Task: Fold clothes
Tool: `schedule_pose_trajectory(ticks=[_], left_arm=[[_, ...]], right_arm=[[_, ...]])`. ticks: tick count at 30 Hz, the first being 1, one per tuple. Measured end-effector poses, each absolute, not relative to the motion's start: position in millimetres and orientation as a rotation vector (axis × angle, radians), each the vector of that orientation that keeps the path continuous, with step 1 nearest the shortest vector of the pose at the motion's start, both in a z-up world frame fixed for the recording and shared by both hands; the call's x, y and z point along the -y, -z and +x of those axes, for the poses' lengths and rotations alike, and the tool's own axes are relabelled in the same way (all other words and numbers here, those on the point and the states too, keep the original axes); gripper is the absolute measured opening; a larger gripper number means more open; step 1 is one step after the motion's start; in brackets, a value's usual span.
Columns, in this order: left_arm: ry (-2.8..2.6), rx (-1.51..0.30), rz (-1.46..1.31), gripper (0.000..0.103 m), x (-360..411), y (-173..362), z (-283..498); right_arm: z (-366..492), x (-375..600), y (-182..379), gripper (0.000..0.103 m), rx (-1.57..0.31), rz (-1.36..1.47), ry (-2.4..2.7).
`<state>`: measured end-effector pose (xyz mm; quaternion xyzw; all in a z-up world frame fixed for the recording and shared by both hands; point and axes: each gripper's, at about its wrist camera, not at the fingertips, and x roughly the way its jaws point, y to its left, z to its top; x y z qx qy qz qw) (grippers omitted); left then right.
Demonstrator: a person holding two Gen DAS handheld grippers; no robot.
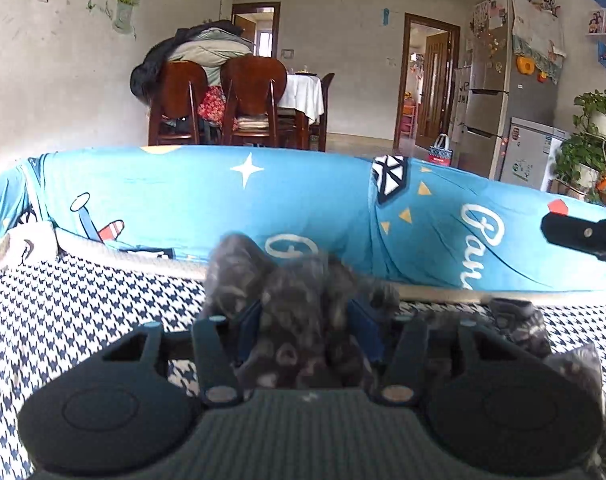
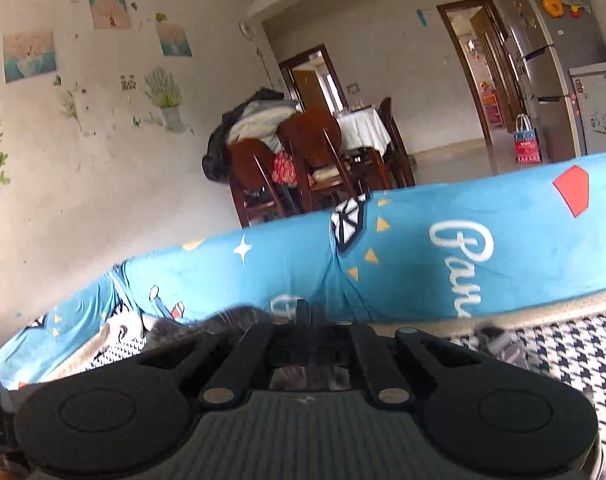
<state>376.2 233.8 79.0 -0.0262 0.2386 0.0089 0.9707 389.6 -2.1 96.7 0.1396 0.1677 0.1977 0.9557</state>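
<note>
A grey mottled garment point(image 1: 239, 268) is bunched up thick between the blue pads point(image 1: 249, 322) of my left gripper point(image 1: 303, 316), which is shut on it above the houndstooth seat. More of the cloth trails off to the right point(image 1: 519, 316). The black tip of my right gripper point(image 1: 575, 234) shows at the right edge, higher than the cloth. In the right wrist view my right gripper point(image 2: 309, 312) has its jaws pressed together. Blurred grey garment point(image 2: 235, 318) lies beside its tips and hangs under them, so it seems pinched on a thin edge.
The sofa's blue printed backrest point(image 1: 303, 196) runs right behind both grippers. The houndstooth seat cover point(image 1: 83, 320) spreads to both sides. Beyond the sofa stand wooden chairs point(image 1: 247, 96) piled with clothes, a table, a fridge point(image 1: 499, 92) and potted plants point(image 1: 591, 136).
</note>
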Motion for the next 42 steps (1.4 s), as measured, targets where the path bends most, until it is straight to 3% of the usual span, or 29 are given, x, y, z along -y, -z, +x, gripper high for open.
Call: schedule_pose_trajectory(ticks=[8, 13, 18, 20, 25, 42], left_arm=[[-0.016, -0.636, -0.193, 0.060, -260, -40, 396], [0.053, -0.651, -0.239, 0.082, -252, -31, 388], [0.140, -0.661, -0.268, 0.089, -239, -29, 383], [0.182, -0.678, -0.264, 0.090, -230, -25, 382], [0.267, -0.705, -0.204, 0.093, -208, -18, 375], [0.396, -0.726, -0.117, 0.100, -171, -5, 361]], right_arm=[[420, 20, -81, 0.009, -0.442, 0.289, -0.322], [433, 47, -54, 0.013, -0.544, 0.281, -0.221], [439, 64, -36, 0.032, -0.592, 0.265, -0.164], [443, 65, -28, 0.039, -0.629, 0.256, -0.166], [445, 57, -3, 0.040, -0.788, 0.152, -0.102], [386, 86, 8, 0.040, -0.952, 0.182, -0.219]])
